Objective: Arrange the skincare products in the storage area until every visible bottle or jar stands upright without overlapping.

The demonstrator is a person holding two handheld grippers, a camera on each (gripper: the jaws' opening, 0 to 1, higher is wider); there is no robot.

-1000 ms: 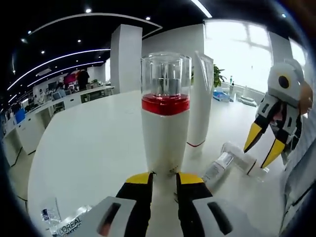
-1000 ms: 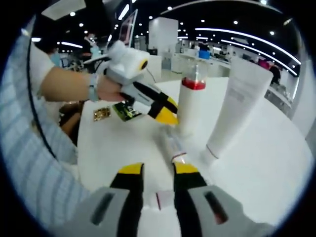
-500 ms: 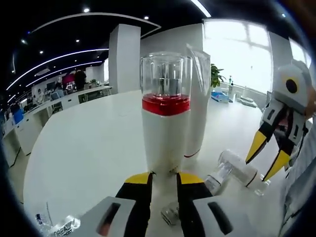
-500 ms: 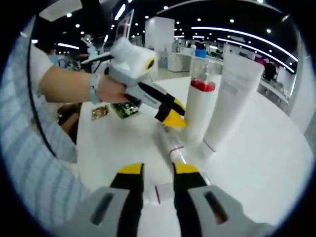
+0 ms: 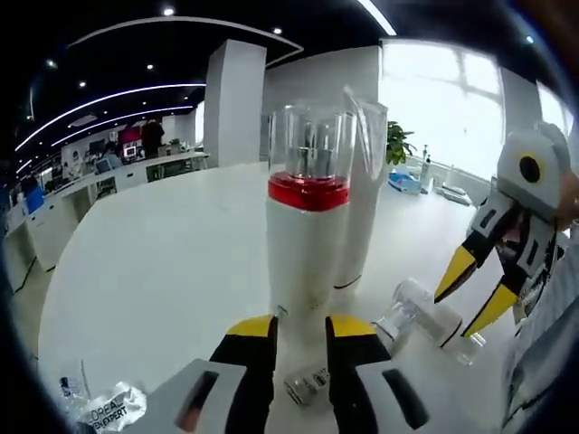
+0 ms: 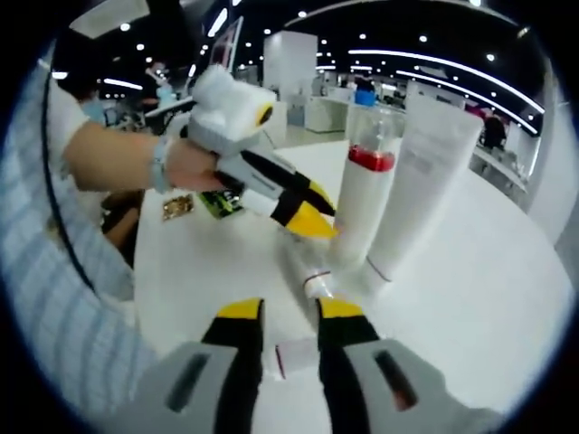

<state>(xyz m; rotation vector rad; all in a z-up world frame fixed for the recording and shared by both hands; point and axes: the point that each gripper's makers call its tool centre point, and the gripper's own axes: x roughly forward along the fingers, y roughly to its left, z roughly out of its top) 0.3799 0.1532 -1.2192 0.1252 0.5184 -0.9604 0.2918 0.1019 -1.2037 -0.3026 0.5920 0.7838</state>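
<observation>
A red-banded pump bottle [image 5: 308, 226] stands upright on the white table [image 5: 154, 271], a white tube [image 5: 362, 199] just behind it; a small bottle [image 5: 421, 312] lies on its side right of them; the left gripper [image 5: 301, 327] is narrowly parted, empty; the right gripper [image 6: 279, 312] likewise; beyond, a lit open office.
</observation>
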